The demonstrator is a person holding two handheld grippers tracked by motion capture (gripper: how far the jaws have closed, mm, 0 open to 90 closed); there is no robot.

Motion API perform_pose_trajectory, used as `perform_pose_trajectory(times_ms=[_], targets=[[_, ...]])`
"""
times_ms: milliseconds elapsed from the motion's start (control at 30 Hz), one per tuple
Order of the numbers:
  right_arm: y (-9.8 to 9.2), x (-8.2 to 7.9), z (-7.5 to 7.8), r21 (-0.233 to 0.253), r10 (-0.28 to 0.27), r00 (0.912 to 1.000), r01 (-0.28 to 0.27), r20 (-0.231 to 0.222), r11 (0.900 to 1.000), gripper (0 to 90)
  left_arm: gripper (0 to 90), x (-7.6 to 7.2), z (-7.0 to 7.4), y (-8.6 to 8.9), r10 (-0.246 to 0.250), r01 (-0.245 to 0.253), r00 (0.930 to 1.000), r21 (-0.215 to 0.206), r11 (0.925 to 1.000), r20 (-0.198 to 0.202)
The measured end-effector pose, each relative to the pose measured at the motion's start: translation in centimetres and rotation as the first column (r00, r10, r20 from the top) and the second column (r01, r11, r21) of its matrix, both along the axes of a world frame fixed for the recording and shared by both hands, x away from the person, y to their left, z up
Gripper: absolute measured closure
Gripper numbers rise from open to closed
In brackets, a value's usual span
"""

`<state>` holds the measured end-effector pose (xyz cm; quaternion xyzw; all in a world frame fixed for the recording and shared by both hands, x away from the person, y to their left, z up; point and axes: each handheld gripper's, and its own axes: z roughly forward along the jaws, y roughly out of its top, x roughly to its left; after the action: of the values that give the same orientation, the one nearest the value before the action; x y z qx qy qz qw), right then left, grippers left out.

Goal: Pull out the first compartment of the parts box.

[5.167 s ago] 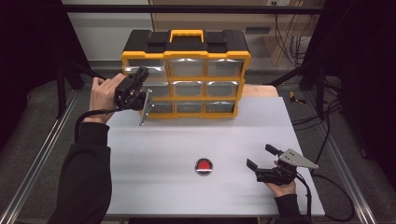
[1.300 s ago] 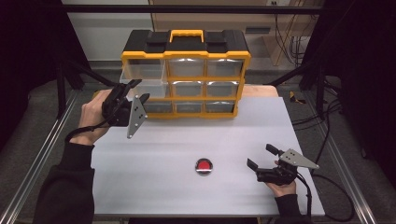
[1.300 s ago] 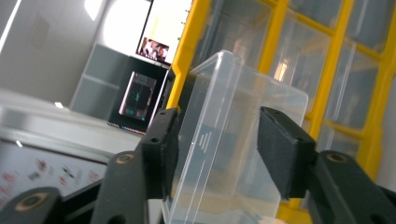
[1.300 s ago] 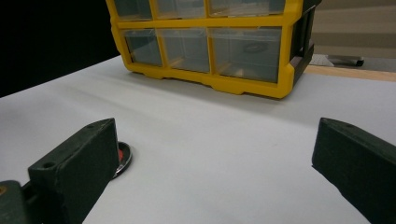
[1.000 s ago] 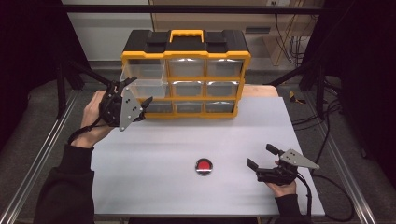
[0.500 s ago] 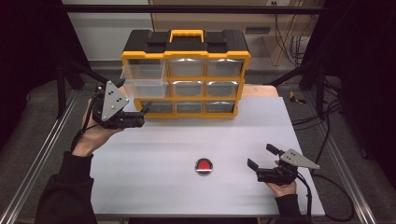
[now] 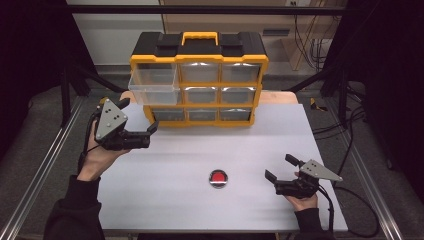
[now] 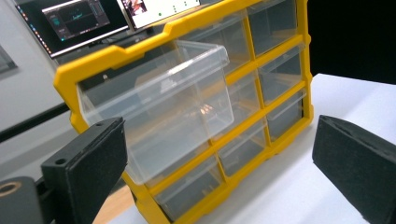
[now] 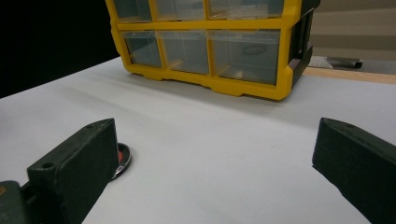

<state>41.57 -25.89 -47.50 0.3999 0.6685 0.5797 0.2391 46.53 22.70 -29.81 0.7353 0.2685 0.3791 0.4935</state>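
Both tongs stand with jaws spread wide and empty. Nearest us, our right gripper [image 7: 282,173] rests low on the white table [image 7: 165,200] at its right front, jaws pointing across toward the small red disc [image 7: 218,178], which lies flat near the table's front middle; in the right gripper view the disc [image 9: 122,158] peeks out just behind the left jaw. Farther back on the left, our left gripper [image 7: 147,134] is held above the table, apart from the cabinet, jaws aimed rightward. Beyond it stands the yellow drawer cabinet [image 7: 199,80], whose clear top-left drawer [image 7: 152,85] is pulled out and juts forward, seemingly with nothing in it; the other drawers sit flush.

We judge the step in hand to be picking up the disc for that drawer. To do it well, we should lower the right jaws flat to either side of the disc and close across its rim, since a thin, low piece slips easily. We should keep the left gripper clear of the drawer's mouth.
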Motion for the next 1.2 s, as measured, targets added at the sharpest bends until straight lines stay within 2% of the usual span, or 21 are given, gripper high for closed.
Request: perform_pose_trajectory(times_ms=[167,633,800,900,967,1000,1033,1133,1200], targets=[[0.0,0.0,0.0,0.001,-0.001,1.0000,0.001,-0.001,1.000,1.1,2.1,-0.3,-1.7,0.5,-0.012,0.010,0.9992,-0.055,0.9985,-0.039],[0.0,0.1,-0.1,-0.004,-0.001,1.0000,0.001,-0.009,1.000,1.1,0.5,-1.0,-5.4,1.3,-0.028,0.014,0.9937,-0.126,0.9919,-0.108],[0.0,0.1,-0.1,-0.003,-0.002,0.9999,0.002,-0.010,1.000,1.0,0.8,-1.4,-6.9,0.6,-0.048,0.031,0.9906,-0.126,0.9915,-0.128],[0.0,0.1,-0.1,-0.003,-0.001,0.9999,0.001,-0.010,1.000,1.0,0.8,-1.4,-7.2,0.3,-0.053,0.038,0.9892,-0.113,0.9929,-0.137],[0.0,0.1,-0.1,-0.002,-0.001,0.9999,0.001,-0.011,1.000,1.1,0.8,-1.4,-7.4,0.0,-0.060,0.046,0.9902,-0.107,0.9932,-0.126],[0.0,0.1,-0.1,-0.003,-0.001,1.0000,0.001,-0.009,1.000,1.0,0.8,-1.6,-7.6,-0.2,-0.065,0.050,0.9876,-0.111,0.9926,-0.143],[-0.1,0.1,-0.1,-0.003,-0.001,1.0000,0.001,-0.009,1.000,1.1,0.8,-1.6,-7.7,-0.4,-0.069,0.056,0.9887,-0.105,0.9930,-0.133],[-0.1,0.1,-0.2,-0.002,-0.002,1.0000,0.002,-0.009,1.000,1.0,0.7,-1.8,-8.2,-0.8,-0.080,0.066,0.9862,-0.101,0.9927,-0.145],[0.0,0.1,-0.2,-0.003,-0.001,0.9999,0.001,-0.010,1.000,1.0,0.7,-2.1,-8.5,-1.1,-0.098,0.080,0.9810,-0.108,0.9909,-0.168]])
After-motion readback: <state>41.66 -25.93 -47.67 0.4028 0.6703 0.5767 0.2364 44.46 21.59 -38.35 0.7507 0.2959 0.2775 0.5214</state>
